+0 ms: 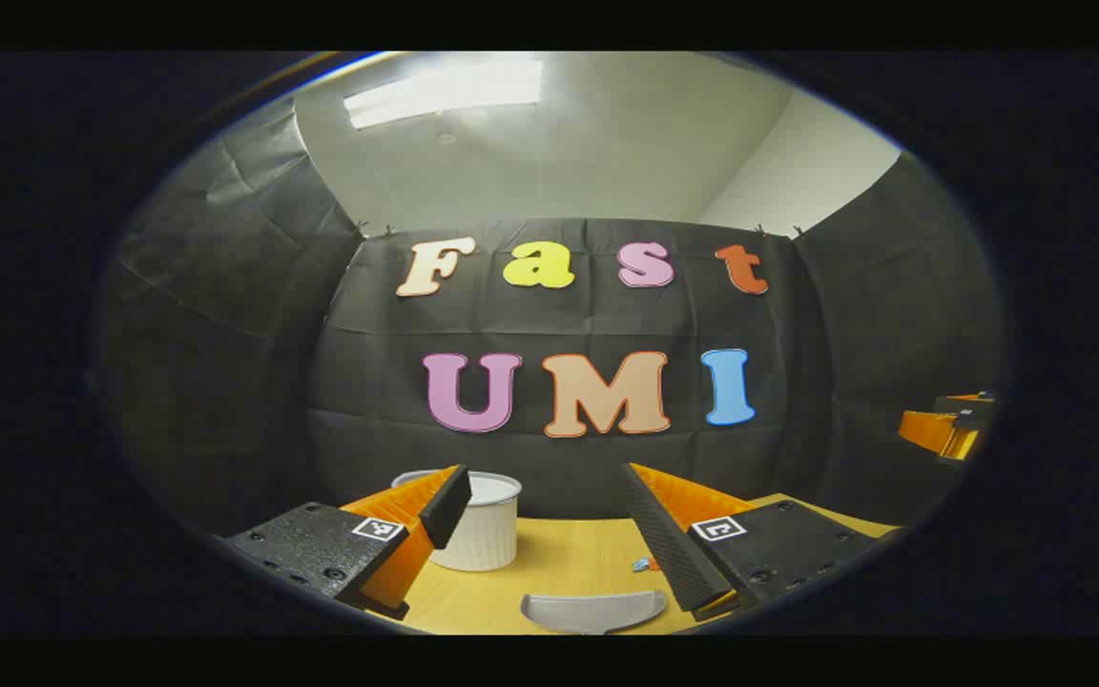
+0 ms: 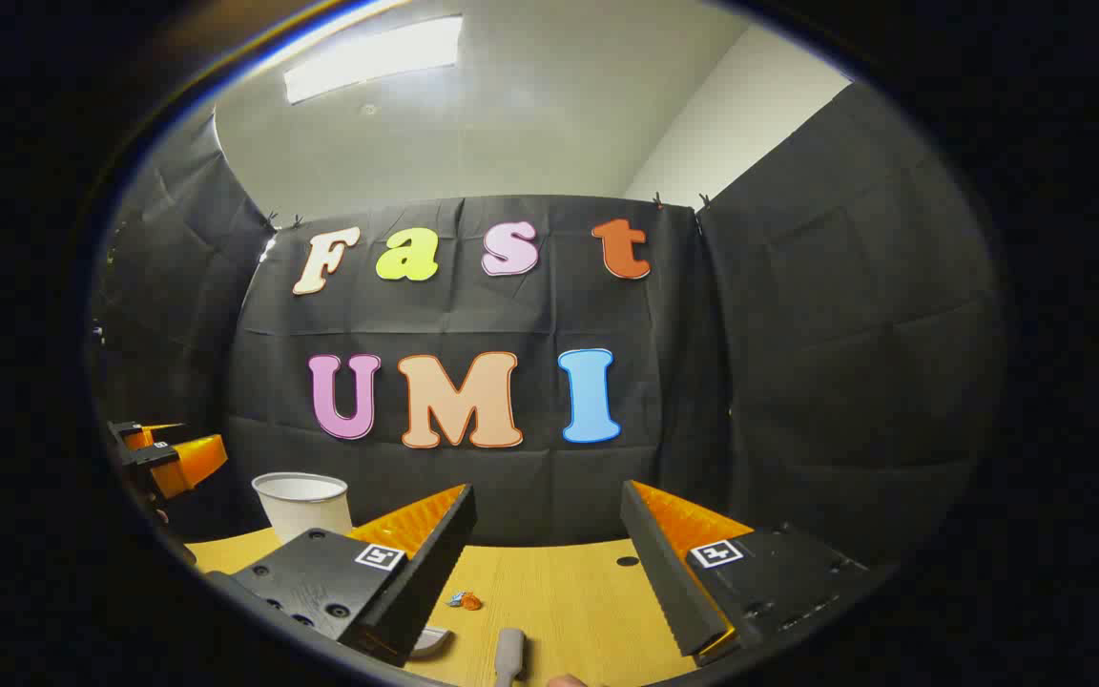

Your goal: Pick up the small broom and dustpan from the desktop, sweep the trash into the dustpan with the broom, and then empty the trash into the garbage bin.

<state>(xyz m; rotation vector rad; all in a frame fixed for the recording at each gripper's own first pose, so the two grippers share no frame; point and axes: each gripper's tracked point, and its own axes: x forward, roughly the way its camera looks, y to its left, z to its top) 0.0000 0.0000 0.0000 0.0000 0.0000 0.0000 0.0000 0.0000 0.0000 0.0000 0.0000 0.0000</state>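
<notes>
In the left gripper view, my left gripper point(image 1: 547, 491) hangs open above the wooden desktop point(image 1: 569, 558), nothing between its fingers. A grey dustpan point(image 1: 592, 611) lies just below it at the near edge, and a small scrap of trash point(image 1: 643, 564) sits beside the right finger. The white ribbed garbage bin point(image 1: 483, 525) stands behind the left finger. My right gripper point(image 2: 548, 510) is also open and empty. Below it lie a wrapper scrap point(image 2: 465, 600), a grey broom handle point(image 2: 509, 654) and a sliver of the dustpan point(image 2: 430, 641).
The garbage bin point(image 2: 301, 501) stands at the back left of the desktop point(image 2: 578, 611) in the right gripper view, with the other gripper point(image 2: 168, 458) beyond it. A small round hole point(image 2: 628, 561) marks the desktop. Black cloth walls close the booth.
</notes>
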